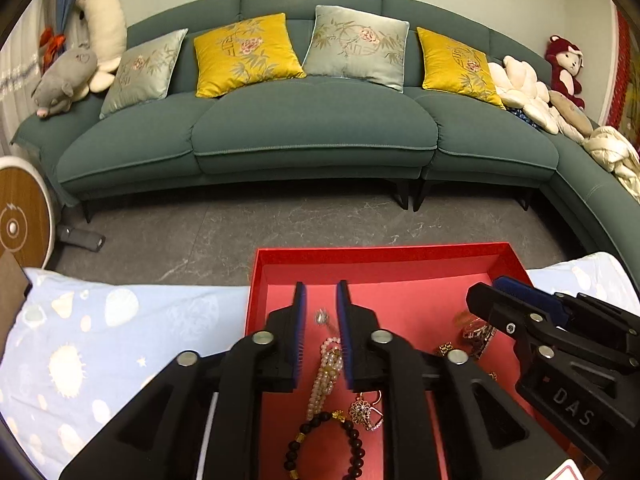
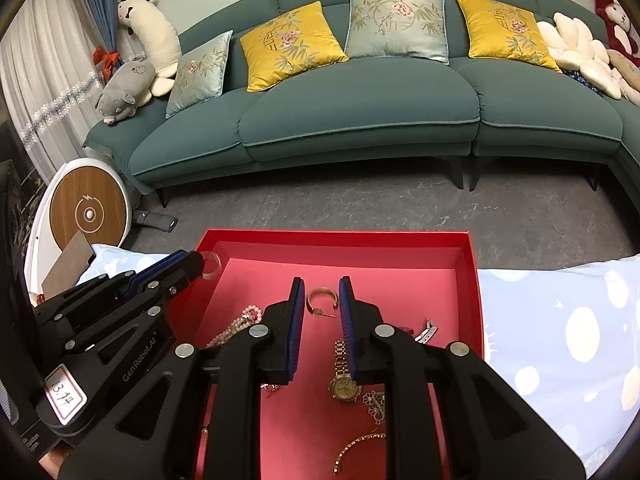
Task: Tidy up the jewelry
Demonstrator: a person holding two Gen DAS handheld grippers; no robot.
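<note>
Two grippers, left (image 1: 321, 304) and right (image 2: 319, 300), jaws parted, empty, over red tray (image 2: 474, 280); pearl strand (image 1: 326, 372), watch (image 2: 343, 386), bracelets unsorted; barely begun, apparently.

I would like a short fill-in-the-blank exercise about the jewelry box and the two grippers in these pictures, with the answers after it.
1. All the jewelry lies inside a shallow box whose colour is ____.
2. Between the fingers of the right gripper, a gold ____ with a round dial lies on the box floor.
3. Under the left gripper lies a pale strand of ____, next to a dark bead bracelet.
4. The jaws of both grippers are ____, holding nothing.

Answers: red; watch; pearls; open
</note>
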